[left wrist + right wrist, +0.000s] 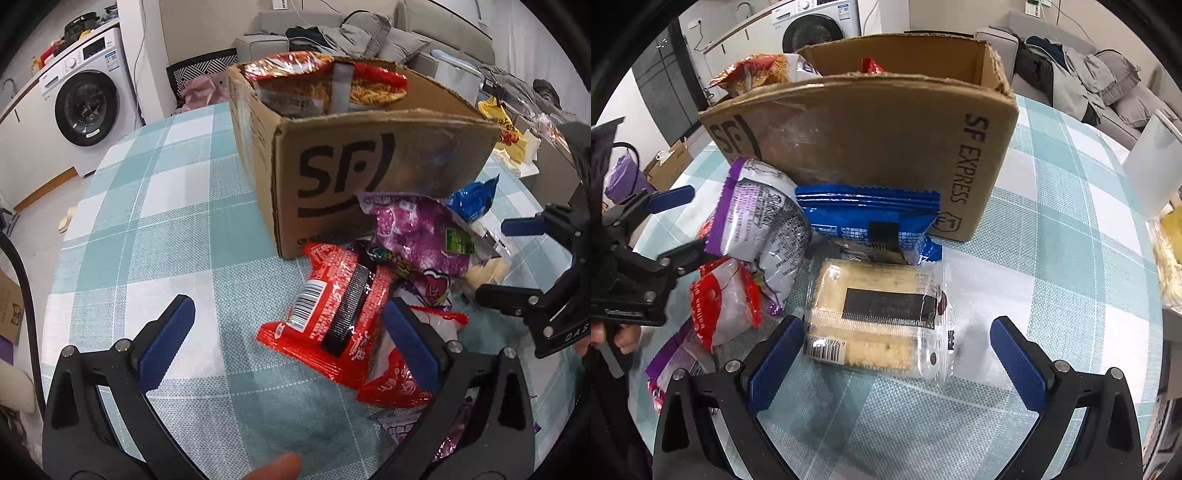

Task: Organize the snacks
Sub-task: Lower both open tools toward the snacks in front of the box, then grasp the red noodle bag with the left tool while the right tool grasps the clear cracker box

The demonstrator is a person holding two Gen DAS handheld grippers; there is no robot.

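An open cardboard box [369, 162] [871, 140] printed "SF" stands on the checked tablecloth with a noodle packet [332, 81] inside. Loose snacks lie in front of it: a red packet [332, 325], a purple bag [417, 236] [757, 218], a blue bag [868, 218] and a clear pack of pale biscuits [875, 317]. My left gripper [291, 339] is open, with the red packet just ahead between its fingers, nearer the right one. My right gripper [897, 354] is open around the near end of the biscuit pack. Each gripper shows in the other's view, the right gripper [513, 258] and the left gripper [679, 225].
The table carries a teal and white checked cloth [155, 229]. A washing machine [88, 107] stands beyond the table's left side, a grey sofa [1100, 74] with clothes behind it. Yellow packets [506, 133] lie past the box. A fingertip [277, 469] shows at the bottom edge.
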